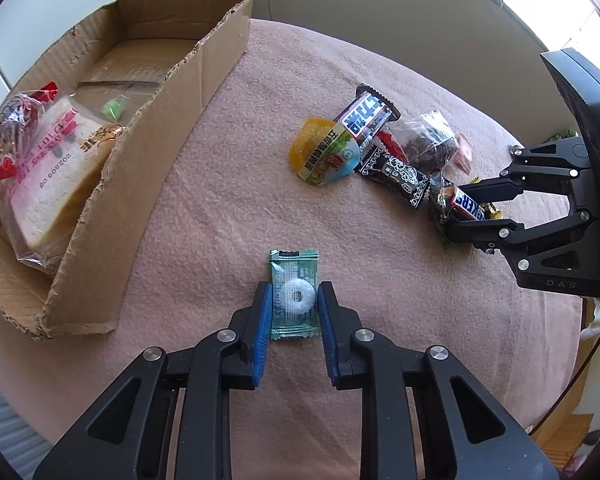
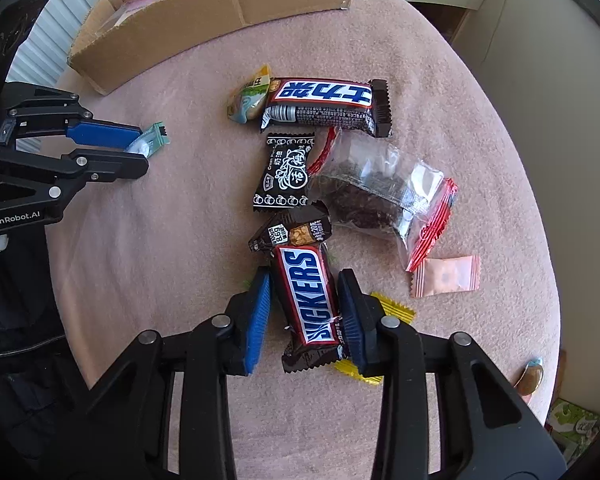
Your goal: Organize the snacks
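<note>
My left gripper (image 1: 293, 294) stands around a green-wrapped ring mint (image 1: 295, 295) lying on the pink cloth; its blue pads touch the wrapper's sides. In the right wrist view the left gripper (image 2: 140, 145) holds the mint (image 2: 150, 143) between its tips. My right gripper (image 2: 305, 290) straddles a small Snickers bar (image 2: 310, 294), with a slight gap at the left pad. In the left wrist view the right gripper (image 1: 454, 210) sits at that bar (image 1: 464, 205). A cardboard box (image 1: 172, 92) at the left holds bagged bread (image 1: 48, 176).
A pile of snacks lies mid-table: a large Snickers bar (image 2: 324, 106), a jelly cup (image 2: 249, 96), a black candy packet (image 2: 286, 170), a clear bag of dark snack (image 2: 376, 192), a pink candy (image 2: 446, 276) and a yellow wrapper (image 2: 396, 310). The round table's edge curves at the right.
</note>
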A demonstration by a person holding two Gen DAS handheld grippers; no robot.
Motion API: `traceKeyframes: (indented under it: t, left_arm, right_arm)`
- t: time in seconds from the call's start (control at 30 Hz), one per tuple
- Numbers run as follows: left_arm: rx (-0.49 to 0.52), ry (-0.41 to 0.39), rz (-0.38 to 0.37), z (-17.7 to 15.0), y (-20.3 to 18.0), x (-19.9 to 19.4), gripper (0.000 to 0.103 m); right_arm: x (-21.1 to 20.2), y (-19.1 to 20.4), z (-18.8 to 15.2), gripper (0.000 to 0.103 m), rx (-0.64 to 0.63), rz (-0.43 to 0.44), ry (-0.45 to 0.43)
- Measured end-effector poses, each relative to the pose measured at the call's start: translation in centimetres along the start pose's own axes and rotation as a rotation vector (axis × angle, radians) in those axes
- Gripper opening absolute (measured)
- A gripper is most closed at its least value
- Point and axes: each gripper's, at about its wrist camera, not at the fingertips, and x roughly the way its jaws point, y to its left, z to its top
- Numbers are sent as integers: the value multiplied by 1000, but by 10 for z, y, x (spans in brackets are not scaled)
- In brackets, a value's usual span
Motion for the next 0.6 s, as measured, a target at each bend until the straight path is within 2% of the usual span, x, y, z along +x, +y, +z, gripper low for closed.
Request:
traceKeyframes:
  t: [0.23,0.6]
  left_arm:
    - [-3,-10,-16,-5,8,-6,20]
    - [22,-32,-47,-3,7,-33,20]
  right_arm:
    - [2,-2,-4,30,37,-12,-11]
    - [-20,-8,-20,30,119,4,-47]
